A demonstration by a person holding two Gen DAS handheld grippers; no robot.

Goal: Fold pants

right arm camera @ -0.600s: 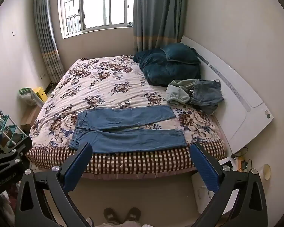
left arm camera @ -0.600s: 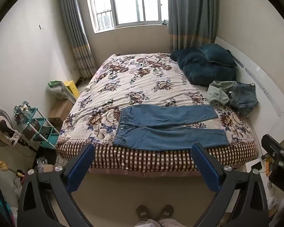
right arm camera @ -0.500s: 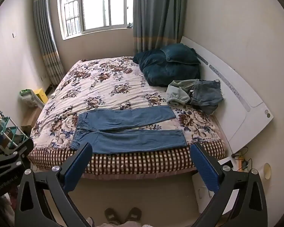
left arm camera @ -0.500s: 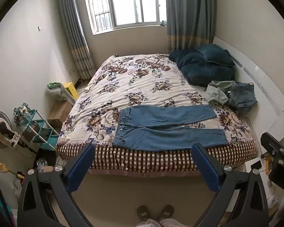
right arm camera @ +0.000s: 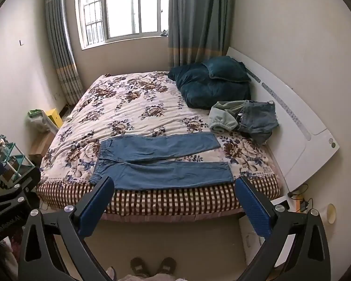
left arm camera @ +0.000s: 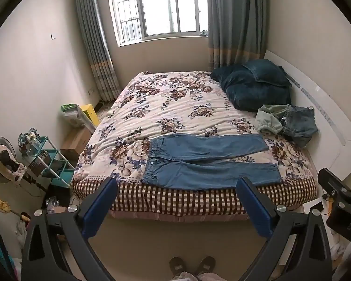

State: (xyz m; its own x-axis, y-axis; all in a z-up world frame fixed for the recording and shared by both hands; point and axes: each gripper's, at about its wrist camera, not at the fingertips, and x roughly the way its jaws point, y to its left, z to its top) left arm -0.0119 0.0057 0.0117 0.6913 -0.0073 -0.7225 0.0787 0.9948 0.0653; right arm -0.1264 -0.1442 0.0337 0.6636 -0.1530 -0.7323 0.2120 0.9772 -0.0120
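Observation:
Blue jeans [left arm camera: 206,161] lie flat on the near edge of a floral bed [left arm camera: 175,107], waistband to the left, both legs spread to the right; they also show in the right wrist view [right arm camera: 161,164]. My left gripper [left arm camera: 176,186] is open and empty, held back from the bed above the floor. My right gripper [right arm camera: 174,186] is open and empty too, also back from the bed edge. The right gripper's body shows at the right edge of the left wrist view [left arm camera: 341,199].
Dark teal pillows [left arm camera: 252,86] and a heap of other clothes [left arm camera: 287,121] lie near the white headboard [right arm camera: 292,126]. A teal shelf rack [left arm camera: 44,161], a fan [left arm camera: 2,159] and boxes stand left of the bed. My slippered feet [left arm camera: 191,263] are on the floor below.
Both grippers have drifted slightly; the bed and jeans sit a little lower and left in the views. Jaws stay open. The jeans have not moved.

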